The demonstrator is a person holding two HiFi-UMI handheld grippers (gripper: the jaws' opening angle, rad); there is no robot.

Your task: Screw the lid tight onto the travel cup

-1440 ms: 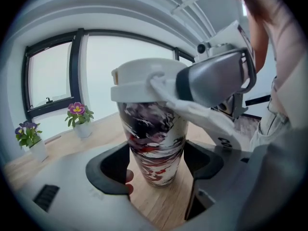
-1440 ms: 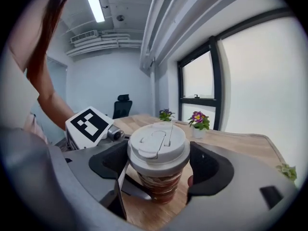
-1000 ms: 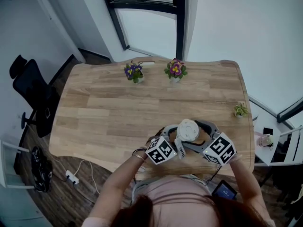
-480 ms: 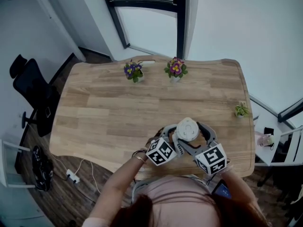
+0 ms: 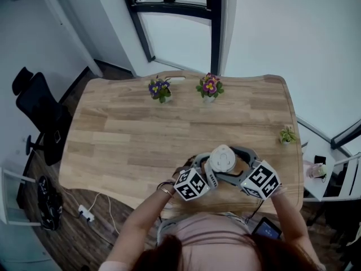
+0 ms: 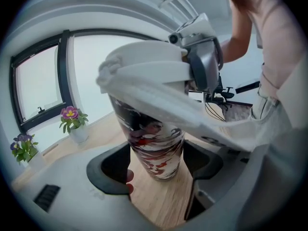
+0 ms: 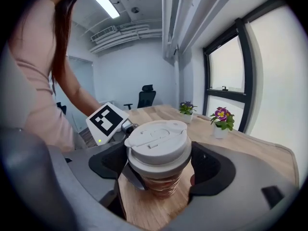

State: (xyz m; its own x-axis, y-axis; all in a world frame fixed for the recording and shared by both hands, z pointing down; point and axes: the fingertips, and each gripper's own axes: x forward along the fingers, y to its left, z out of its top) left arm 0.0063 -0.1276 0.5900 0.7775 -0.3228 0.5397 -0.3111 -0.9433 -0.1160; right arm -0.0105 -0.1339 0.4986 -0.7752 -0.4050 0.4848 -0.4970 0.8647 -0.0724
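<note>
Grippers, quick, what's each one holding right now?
Left gripper: jaws closed on the travel cup, around its body.
Right gripper: jaws closed on the lid.

Top-down: the travel cup (image 5: 216, 170) with its white lid (image 5: 222, 157) stands on the wooden table (image 5: 169, 130), close to the near edge and a bit right of the middle. The left gripper (image 5: 204, 166) and the right gripper (image 5: 234, 164) come in from the near side, jaws wrapped round the cup on both sides. Along the far edge sit a purple flower pot (image 5: 160, 88) and a pink flower pot (image 5: 209, 87). A small green plant (image 5: 287, 134) is by the right edge. A black office chair (image 5: 36, 114) stands past the left edge.
</note>
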